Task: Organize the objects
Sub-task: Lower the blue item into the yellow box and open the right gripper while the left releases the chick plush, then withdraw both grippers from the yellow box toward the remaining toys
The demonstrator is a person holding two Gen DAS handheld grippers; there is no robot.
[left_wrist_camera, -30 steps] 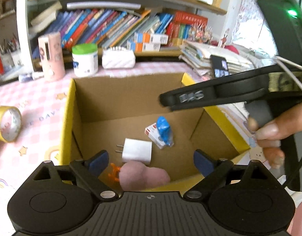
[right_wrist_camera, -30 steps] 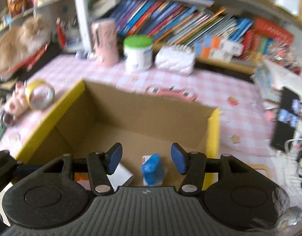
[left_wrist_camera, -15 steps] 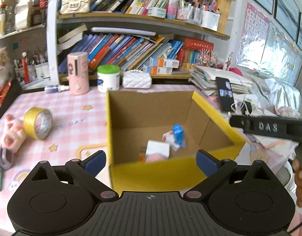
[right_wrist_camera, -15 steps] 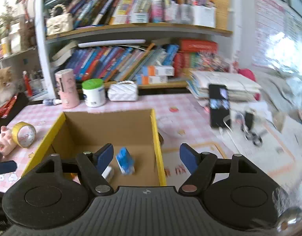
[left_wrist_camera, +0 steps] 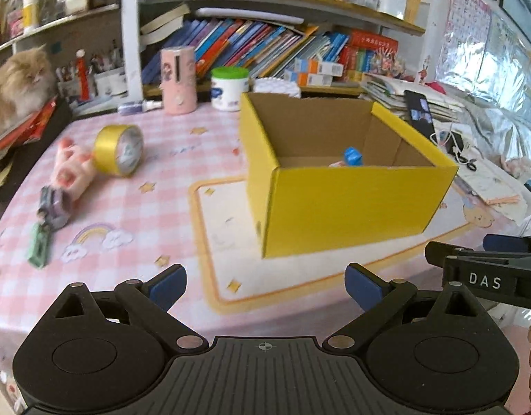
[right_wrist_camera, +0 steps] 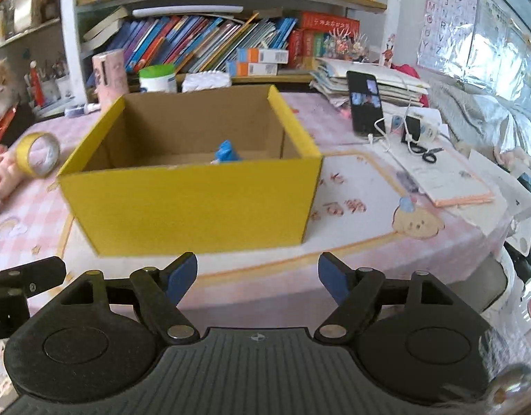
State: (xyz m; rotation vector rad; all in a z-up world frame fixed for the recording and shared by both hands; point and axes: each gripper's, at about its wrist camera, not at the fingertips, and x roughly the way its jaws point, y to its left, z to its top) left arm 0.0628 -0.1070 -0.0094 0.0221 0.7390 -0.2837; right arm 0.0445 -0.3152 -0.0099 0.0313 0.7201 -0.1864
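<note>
A yellow cardboard box (left_wrist_camera: 348, 204) stands open on the pink checked table; it also shows in the right wrist view (right_wrist_camera: 196, 207). A blue-topped item (left_wrist_camera: 352, 155) pokes up inside it, seen too in the right wrist view (right_wrist_camera: 227, 152). My left gripper (left_wrist_camera: 265, 285) is open and empty, low in front of the box. My right gripper (right_wrist_camera: 258, 276) is open and empty, also in front of the box. Left of the box lie a gold tape roll (left_wrist_camera: 120, 150), a pink pig toy (left_wrist_camera: 71, 173), a small purple item (left_wrist_camera: 52, 204) and a green item (left_wrist_camera: 38, 249).
A pink cylinder (left_wrist_camera: 178, 81), a green-lidded jar (left_wrist_camera: 229, 88) and a white case (left_wrist_camera: 276, 86) stand behind the box by the bookshelf. A phone (right_wrist_camera: 364, 103), cables, scissors (right_wrist_camera: 428, 154) and papers lie to the right. A cat (left_wrist_camera: 16, 83) sits at far left.
Both grippers have pulled back and down from above the box to the table's near edge. The box's contents are now mostly hidden behind its front wall.
</note>
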